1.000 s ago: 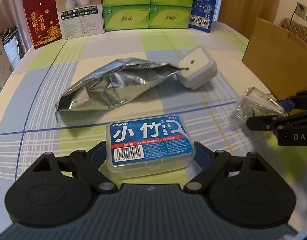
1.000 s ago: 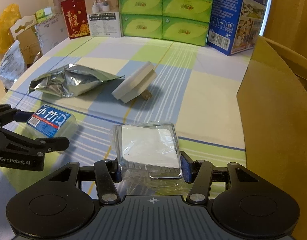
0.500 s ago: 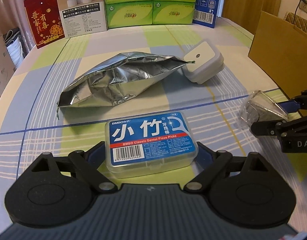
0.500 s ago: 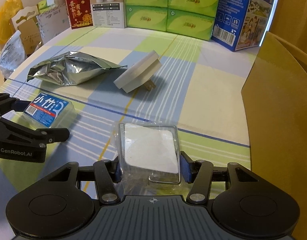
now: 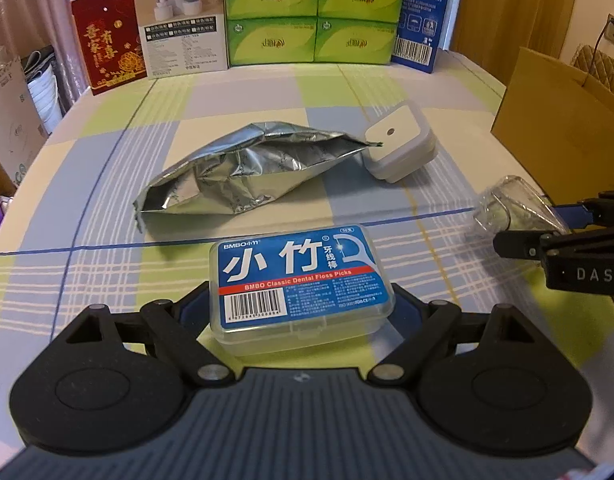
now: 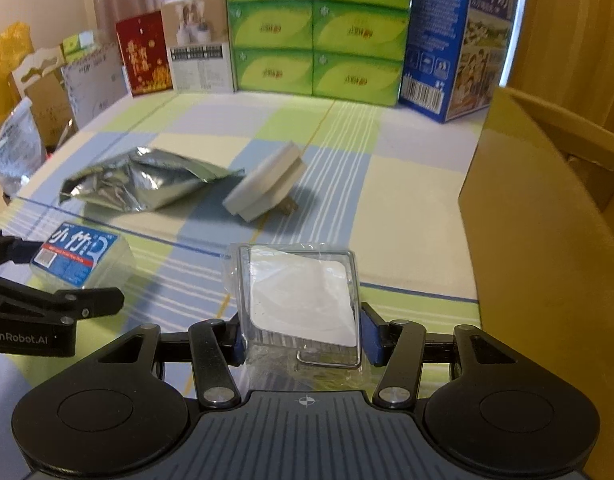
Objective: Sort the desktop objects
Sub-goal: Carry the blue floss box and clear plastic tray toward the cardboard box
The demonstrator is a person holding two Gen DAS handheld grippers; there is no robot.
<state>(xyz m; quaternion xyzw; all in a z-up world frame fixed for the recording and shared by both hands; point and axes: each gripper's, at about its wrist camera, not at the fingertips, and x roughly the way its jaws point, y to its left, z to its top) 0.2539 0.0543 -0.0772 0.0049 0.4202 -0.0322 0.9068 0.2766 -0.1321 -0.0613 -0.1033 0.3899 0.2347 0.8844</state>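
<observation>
My left gripper point(image 5: 301, 304) is clamped on the floss pick box point(image 5: 301, 276), which sits low in the centre of the left wrist frame. My right gripper point(image 6: 303, 334) grips a clear plastic packet point(image 6: 301, 300) with a white card inside, low centre of the right wrist frame. Above them on the checked tablecloth point(image 5: 107, 168), a crumpled foil bag point(image 5: 243, 172) lies just beside a white plug adapter point(image 5: 399, 144). A cardboard box point(image 6: 547, 240) fills my right edge.

Crinkled shiny foil bag point(image 5: 247, 176); glossy clear plastic floss box point(image 5: 301, 280); matt cardboard box point(image 6: 547, 240); woven cloth tablecloth point(image 5: 107, 184).
</observation>
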